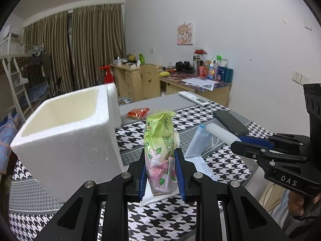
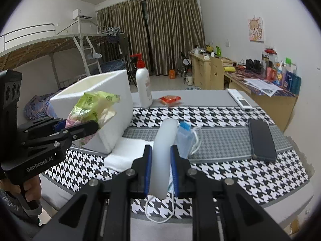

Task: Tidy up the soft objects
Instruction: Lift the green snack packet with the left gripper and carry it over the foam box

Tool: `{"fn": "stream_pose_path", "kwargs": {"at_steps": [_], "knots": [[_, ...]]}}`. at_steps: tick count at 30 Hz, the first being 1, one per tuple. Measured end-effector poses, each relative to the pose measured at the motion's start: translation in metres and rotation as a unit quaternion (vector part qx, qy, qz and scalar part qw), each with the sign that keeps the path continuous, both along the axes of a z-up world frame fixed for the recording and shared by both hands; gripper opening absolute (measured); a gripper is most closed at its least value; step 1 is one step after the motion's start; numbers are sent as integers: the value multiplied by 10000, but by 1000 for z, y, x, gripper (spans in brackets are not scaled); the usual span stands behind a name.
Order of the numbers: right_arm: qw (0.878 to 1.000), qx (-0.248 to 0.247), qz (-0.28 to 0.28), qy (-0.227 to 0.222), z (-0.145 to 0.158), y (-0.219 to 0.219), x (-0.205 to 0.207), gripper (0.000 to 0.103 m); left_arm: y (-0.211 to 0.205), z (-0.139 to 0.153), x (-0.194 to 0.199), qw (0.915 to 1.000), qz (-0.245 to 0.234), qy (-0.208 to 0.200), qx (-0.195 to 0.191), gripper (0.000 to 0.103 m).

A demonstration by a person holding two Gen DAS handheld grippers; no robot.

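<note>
The left gripper [image 1: 161, 168] is clamped on a green and pink packet [image 1: 160, 146], held upright above the checked table [image 1: 226, 160] just beside the foam box [image 1: 66, 136]; the packet's lower end hides part of a white cloth [image 2: 128, 152] lying at the box's foot. The right gripper [image 2: 161, 170] is clamped on a pale white roll [image 2: 163, 152], whose near end is cut off behind the jaws. A blue mask [image 2: 185, 138] sits just behind the roll, with its ear loop [image 2: 158, 210] trailing under the gripper.

A lotion bottle [image 2: 143, 84] stands behind the box, a red packet [image 2: 170, 100] lies near it, and a phone [image 2: 261, 139] and a remote [image 2: 239, 98] lie on the right. The packet's print is too small to read.
</note>
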State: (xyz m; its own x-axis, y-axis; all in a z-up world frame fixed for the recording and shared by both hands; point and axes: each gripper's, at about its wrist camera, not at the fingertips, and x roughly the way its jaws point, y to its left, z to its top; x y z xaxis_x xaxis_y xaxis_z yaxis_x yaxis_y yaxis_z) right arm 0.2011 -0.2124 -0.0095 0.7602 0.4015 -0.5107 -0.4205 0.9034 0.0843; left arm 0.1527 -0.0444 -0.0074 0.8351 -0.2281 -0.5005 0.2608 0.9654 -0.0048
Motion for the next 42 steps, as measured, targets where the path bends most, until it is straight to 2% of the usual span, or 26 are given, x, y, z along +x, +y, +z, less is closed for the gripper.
{"fn": "stream_pose_path", "kwargs": {"at_steps": [15,31,42], "knots": [[9990,21,182,-396,26,12,8,22,13,33,8,9994,75,-336,-93,27],[9965,98,520,-653,47,34,22,22,24,61,11,9962,387,-775,-3,27],[9946,259,682,-741,61,44,31,22,44,74,21,9919,787,-995,1,27]]}}
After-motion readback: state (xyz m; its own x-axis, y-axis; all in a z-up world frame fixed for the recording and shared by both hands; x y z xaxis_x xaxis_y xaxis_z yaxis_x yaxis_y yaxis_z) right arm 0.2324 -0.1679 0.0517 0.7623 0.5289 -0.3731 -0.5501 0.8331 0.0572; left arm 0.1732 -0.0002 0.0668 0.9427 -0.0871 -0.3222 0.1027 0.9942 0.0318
